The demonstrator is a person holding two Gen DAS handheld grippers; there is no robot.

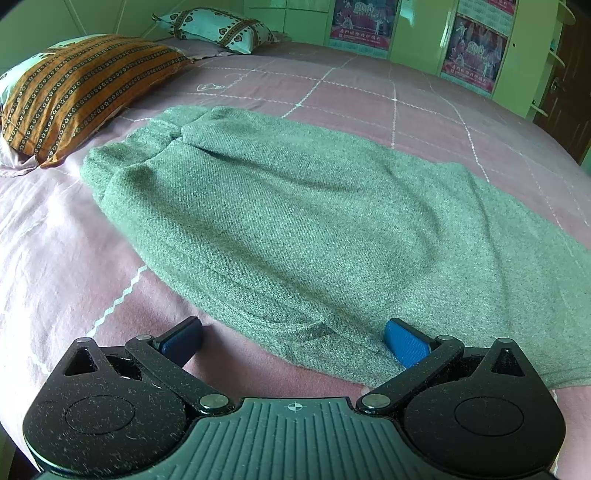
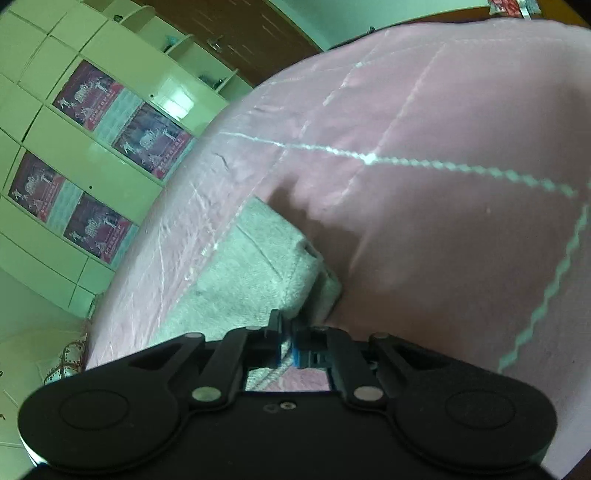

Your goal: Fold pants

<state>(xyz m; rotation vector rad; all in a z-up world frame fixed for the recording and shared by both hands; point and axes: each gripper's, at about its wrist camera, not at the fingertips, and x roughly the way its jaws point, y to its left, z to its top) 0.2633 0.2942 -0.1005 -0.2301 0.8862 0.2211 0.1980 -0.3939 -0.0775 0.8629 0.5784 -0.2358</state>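
Faintly, "2010" on wardrobe posters

Grey-green knit pants lie flat across a pink checked bedsheet. The left gripper hovers at their near edge, jaws wide apart, its blue pad over the fabric. Two patterned pillows rest beyond.

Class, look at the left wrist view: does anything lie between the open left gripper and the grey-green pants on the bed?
Nothing visible does. The left gripper is open, its fingers straddling the near edge of the pants on the pink bedspread. The striped pillow lies well off to the side.
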